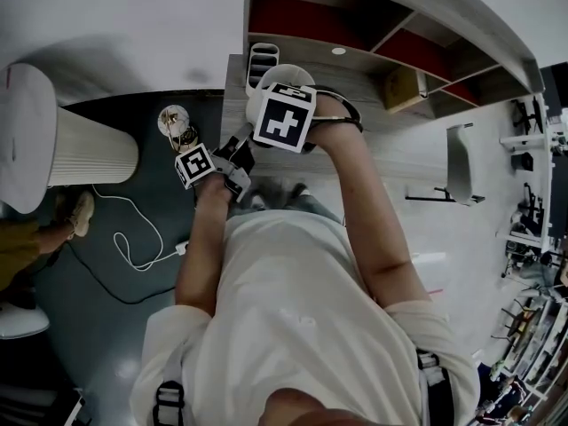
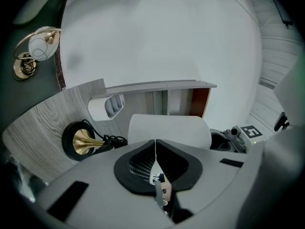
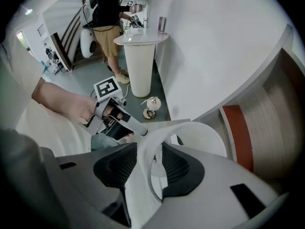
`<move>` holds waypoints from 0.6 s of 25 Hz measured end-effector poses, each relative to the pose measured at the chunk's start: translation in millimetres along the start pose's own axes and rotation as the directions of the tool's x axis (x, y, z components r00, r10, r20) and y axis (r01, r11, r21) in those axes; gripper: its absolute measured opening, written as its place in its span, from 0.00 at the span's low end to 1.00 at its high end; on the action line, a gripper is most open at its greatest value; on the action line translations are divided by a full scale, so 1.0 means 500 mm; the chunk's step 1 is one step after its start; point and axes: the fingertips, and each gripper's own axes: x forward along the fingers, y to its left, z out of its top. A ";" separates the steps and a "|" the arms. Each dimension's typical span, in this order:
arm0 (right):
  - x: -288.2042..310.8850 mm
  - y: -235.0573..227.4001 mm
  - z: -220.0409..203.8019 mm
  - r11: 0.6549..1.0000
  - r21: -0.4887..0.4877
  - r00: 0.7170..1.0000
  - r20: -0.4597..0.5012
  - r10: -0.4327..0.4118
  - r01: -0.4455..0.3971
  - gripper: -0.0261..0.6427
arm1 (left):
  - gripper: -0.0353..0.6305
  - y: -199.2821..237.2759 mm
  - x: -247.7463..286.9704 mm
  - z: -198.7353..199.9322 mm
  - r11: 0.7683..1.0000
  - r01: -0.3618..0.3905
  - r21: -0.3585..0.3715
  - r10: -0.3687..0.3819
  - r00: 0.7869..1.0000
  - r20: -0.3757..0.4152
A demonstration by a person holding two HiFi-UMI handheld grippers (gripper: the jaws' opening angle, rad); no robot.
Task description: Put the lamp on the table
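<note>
The lamp has a white shade, a brass stem and a black round base set against the grey wood tabletop, with its black cord bunched beside the stem. My right gripper points down over the shade. Its jaws stand open with the shade's rim between the pads, and a gap shows on the right side. My left gripper is shut, level and just short of the shade. In the head view both marker cubes sit over the shade, and the right fingertips are hidden.
A white slotted organizer stands behind the lamp under a shelf unit with red back panels. A small globe lamp and a white cord lie on the dark floor beside a white pedestal. Another person stands far off.
</note>
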 end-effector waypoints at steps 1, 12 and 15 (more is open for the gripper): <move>0.001 -0.002 -0.004 1.000 0.004 1.000 0.000 -0.006 0.006 0.31 | 0.09 -0.003 0.002 -0.004 1.000 0.003 -0.005 -0.003 1.000 -0.002; -0.090 -0.033 -0.026 0.995 0.095 0.984 0.170 -0.050 0.034 0.38 | 0.09 -0.032 0.011 -0.012 0.999 0.012 0.051 -0.011 1.000 -0.019; -0.138 -0.049 -0.035 0.989 0.142 0.947 0.308 -0.087 0.045 0.37 | 0.09 -0.050 0.011 -0.008 0.987 0.006 0.161 0.001 0.999 -0.043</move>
